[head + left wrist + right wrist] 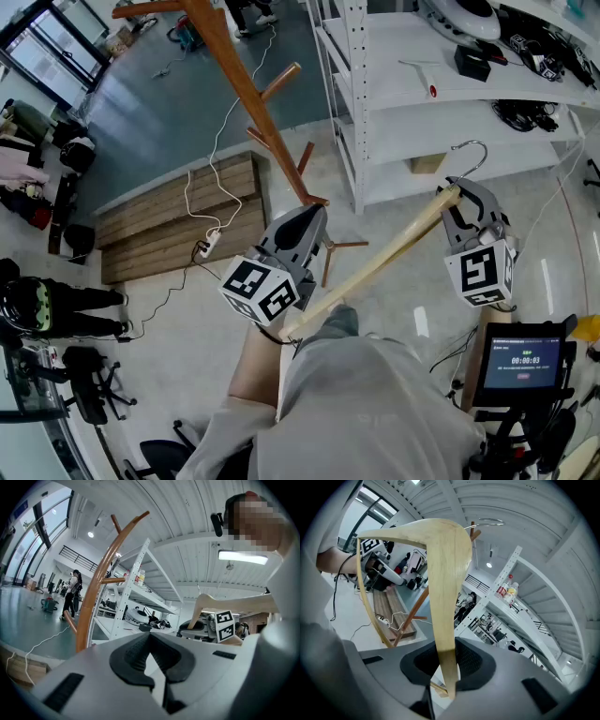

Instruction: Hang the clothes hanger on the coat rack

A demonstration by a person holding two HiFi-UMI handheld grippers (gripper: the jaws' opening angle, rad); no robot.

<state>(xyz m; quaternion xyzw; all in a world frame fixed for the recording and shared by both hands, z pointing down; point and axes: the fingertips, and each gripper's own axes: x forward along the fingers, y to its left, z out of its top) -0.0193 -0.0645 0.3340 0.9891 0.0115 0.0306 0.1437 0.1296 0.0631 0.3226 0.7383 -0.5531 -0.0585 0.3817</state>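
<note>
Now the right gripper (461,199) has its jaws closed on the clothes hanger (394,248), and it grips the pale wooden body close to the metal hook (472,150). In the right gripper view the wood of the hanger passes straight between the two black pads and then rises and bends away to the left. In the head view the hanger lies slanted in the air, from the right gripper down towards the person's body, and its lower end is just beside the left gripper (314,217). The left gripper has its jaws together at the tips, and nothing is between them; it holds nothing. It points towards the coat rack (239,80), a brown wooden pole with short pegs, which stands on the floor in front of the person. The hanger is apart from the coat rack and touches no peg. A white shelf unit (394,94) stands to the right of the rack, and a low wooden platform (169,230) lies to its left.
</note>
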